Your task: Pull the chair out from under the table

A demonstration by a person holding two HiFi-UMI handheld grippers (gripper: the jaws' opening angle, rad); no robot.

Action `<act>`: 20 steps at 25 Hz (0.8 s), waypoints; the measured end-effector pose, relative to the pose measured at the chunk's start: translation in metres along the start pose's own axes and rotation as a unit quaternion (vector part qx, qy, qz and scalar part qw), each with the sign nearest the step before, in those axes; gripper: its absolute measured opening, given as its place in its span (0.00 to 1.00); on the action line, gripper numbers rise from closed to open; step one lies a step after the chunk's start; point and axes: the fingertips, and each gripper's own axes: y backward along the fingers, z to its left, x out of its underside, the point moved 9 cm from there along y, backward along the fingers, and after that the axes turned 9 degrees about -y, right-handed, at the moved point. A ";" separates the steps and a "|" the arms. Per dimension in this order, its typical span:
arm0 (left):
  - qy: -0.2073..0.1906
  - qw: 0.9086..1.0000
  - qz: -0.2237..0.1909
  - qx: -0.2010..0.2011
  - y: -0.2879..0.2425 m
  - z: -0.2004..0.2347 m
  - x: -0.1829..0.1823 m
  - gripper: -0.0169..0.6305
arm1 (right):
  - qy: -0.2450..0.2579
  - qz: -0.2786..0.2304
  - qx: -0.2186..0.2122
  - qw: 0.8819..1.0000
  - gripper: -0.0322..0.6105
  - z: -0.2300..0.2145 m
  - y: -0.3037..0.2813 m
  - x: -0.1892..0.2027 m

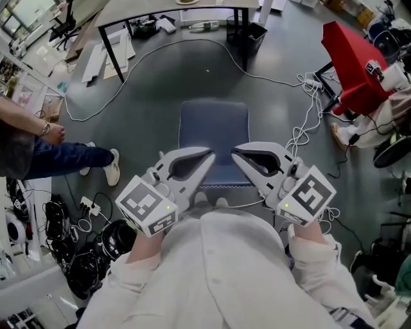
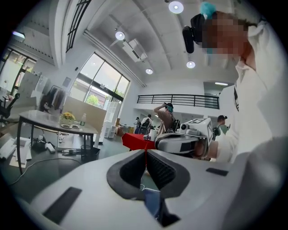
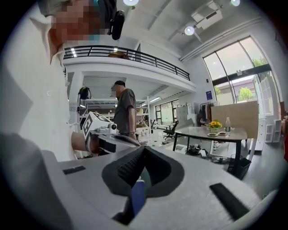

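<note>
A blue chair (image 1: pixel 214 138) stands well apart from the table (image 1: pixel 141 8). The left claw (image 1: pixel 207 156) and right claw (image 1: pixel 236 153) are each pressed together, pinching the chair's blue edge farthest from the table. Such a thin hold might slip. A floor cable (image 1: pixel 199 40) nearer the table could snag the chair's base.
</note>
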 end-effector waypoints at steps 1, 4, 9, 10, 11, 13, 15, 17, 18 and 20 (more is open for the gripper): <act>0.005 1.000 0.002 0.001 -0.001 0.000 0.003 0.05 | -0.008 0.007 -0.003 1.000 0.05 0.000 -0.001 0.003; 0.021 1.000 0.006 0.002 -0.003 0.002 0.010 0.05 | -0.017 0.026 -0.013 0.999 0.05 -0.001 -0.006 0.008; 0.035 0.999 0.012 -0.007 -0.002 0.011 0.013 0.05 | -0.020 0.061 -0.011 0.998 0.05 -0.001 -0.013 0.009; 0.036 0.999 0.013 -0.009 -0.003 0.012 0.013 0.05 | -0.024 0.065 -0.009 0.998 0.05 -0.002 -0.013 0.009; 0.037 0.999 0.015 -0.009 -0.005 0.012 0.014 0.05 | -0.026 0.068 -0.008 0.997 0.05 -0.004 -0.012 0.010; 0.036 0.999 0.022 -0.010 -0.008 0.013 0.015 0.05 | -0.022 0.070 -0.007 0.997 0.05 -0.007 -0.011 0.010; 0.039 0.999 0.033 -0.015 -0.008 0.015 0.017 0.05 | -0.021 0.069 -0.008 0.997 0.05 -0.007 -0.011 0.010; 0.045 0.998 0.043 -0.019 -0.006 0.017 0.019 0.05 | -0.027 0.067 -0.007 0.997 0.05 -0.005 -0.012 0.011; 0.047 0.998 0.045 -0.019 -0.006 0.017 0.020 0.05 | -0.029 0.068 -0.005 0.997 0.05 -0.005 -0.011 0.012; 0.048 0.998 0.048 -0.018 -0.007 0.016 0.022 0.05 | -0.032 0.072 0.001 0.997 0.05 -0.006 -0.010 0.014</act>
